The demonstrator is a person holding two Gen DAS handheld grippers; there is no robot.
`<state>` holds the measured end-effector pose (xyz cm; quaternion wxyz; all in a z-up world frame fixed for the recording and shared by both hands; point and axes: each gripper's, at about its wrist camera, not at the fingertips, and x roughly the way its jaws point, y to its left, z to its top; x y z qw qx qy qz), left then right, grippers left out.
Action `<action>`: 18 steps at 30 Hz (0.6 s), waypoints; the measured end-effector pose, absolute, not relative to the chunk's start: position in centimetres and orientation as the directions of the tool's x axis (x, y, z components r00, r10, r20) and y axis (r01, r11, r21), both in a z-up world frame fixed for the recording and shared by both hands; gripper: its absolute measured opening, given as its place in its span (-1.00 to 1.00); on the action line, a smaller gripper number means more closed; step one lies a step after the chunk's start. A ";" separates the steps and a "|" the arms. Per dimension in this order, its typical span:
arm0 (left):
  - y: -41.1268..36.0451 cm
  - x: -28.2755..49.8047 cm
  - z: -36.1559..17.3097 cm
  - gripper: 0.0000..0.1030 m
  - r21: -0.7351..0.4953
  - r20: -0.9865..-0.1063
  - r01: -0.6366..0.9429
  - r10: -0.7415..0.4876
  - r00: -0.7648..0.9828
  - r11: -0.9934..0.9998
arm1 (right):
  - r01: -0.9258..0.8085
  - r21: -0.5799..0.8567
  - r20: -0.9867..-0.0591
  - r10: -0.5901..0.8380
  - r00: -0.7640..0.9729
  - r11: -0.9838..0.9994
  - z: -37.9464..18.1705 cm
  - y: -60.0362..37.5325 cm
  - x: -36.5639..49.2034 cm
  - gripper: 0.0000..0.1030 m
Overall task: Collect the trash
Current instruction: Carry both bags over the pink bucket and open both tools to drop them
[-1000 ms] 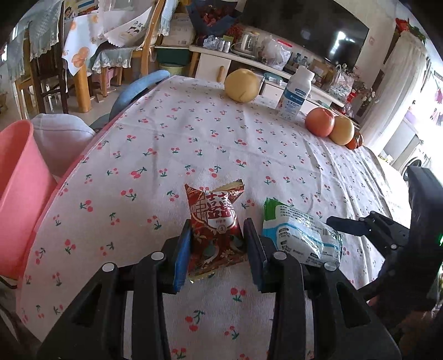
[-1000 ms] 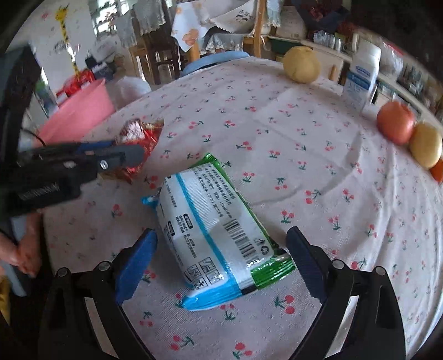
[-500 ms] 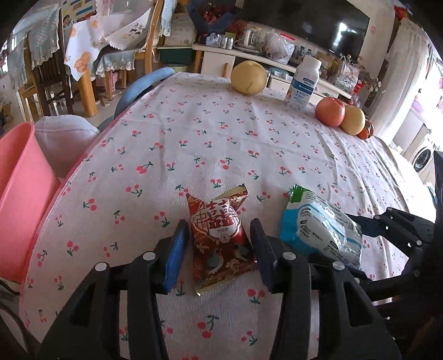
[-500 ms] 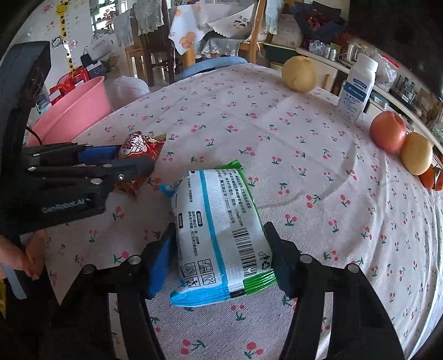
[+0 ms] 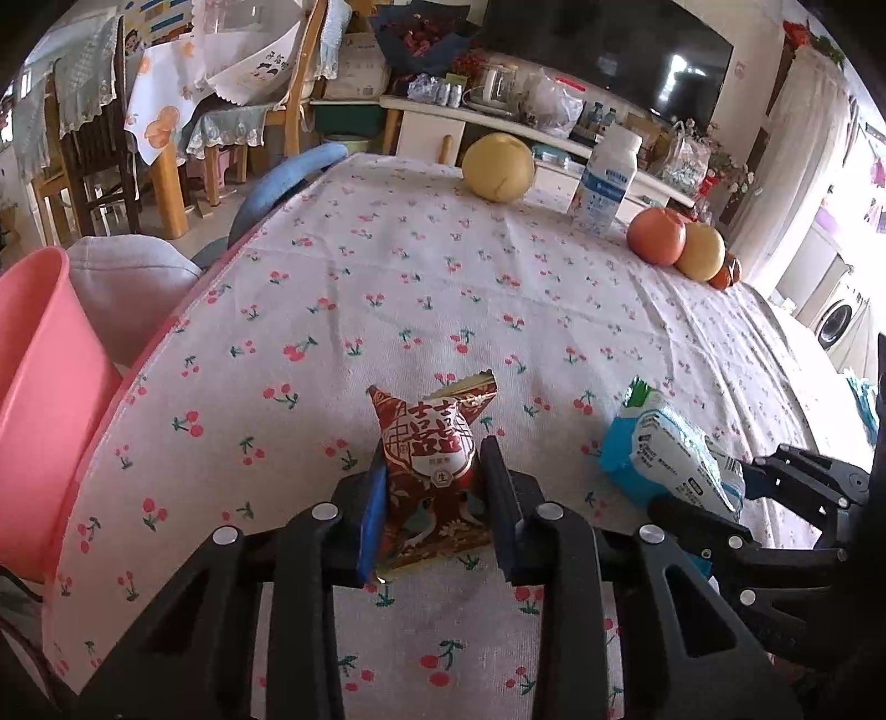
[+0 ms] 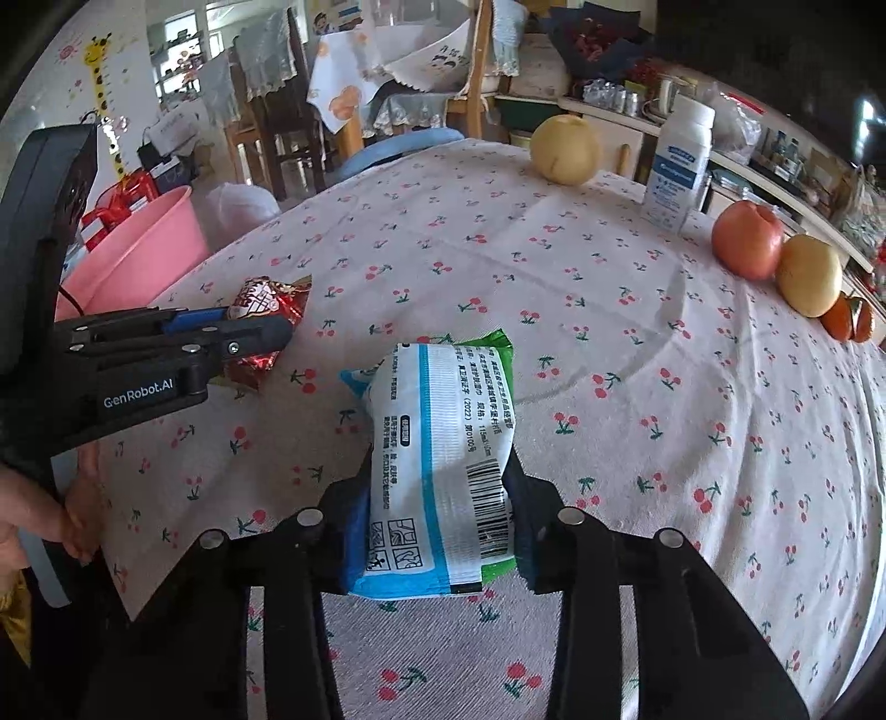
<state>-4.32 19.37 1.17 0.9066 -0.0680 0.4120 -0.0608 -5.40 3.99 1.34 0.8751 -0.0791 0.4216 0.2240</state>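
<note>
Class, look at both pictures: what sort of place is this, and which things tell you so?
Most likely a home's living and dining room: a table with a cherry-print cloth, fruit on it, a television and a washing machine.

Wide bare stretch of cherry-print tablecloth (image 5: pixel 421 288) mid-table, open to passage. Far edge blocked by yellow round pomelo (image 5: pixel 498 166), white plastic bottle with blue label (image 5: pixel 603 183), then row of orange and yellow fruit (image 5: pixel 678 243) at far right. Left, just off table edge: pink plastic tub (image 5: pixel 39 387). Near edge: two black grippers side by side, narrow gap between.
</note>
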 end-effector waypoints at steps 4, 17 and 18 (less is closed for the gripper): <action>19.9 -4.5 2.1 -0.36 -0.190 -0.718 0.056 -0.178 0.673 0.980 | -0.439 0.042 -0.760 0.314 0.569 0.897 2.0 4.1 -5.8 -0.23; 22.5 -5.7 5.9 -0.36 -0.159 -0.644 0.025 -0.122 0.755 0.987 | -0.411 0.029 -0.713 0.307 0.630 0.911 5.6 5.2 -7.3 -0.23; 22.9 -5.8 6.1 -0.36 -0.158 -0.640 0.018 -0.117 0.759 0.987 | -0.408 0.029 -0.711 0.306 0.633 0.913 5.8 5.3 -7.4 -0.23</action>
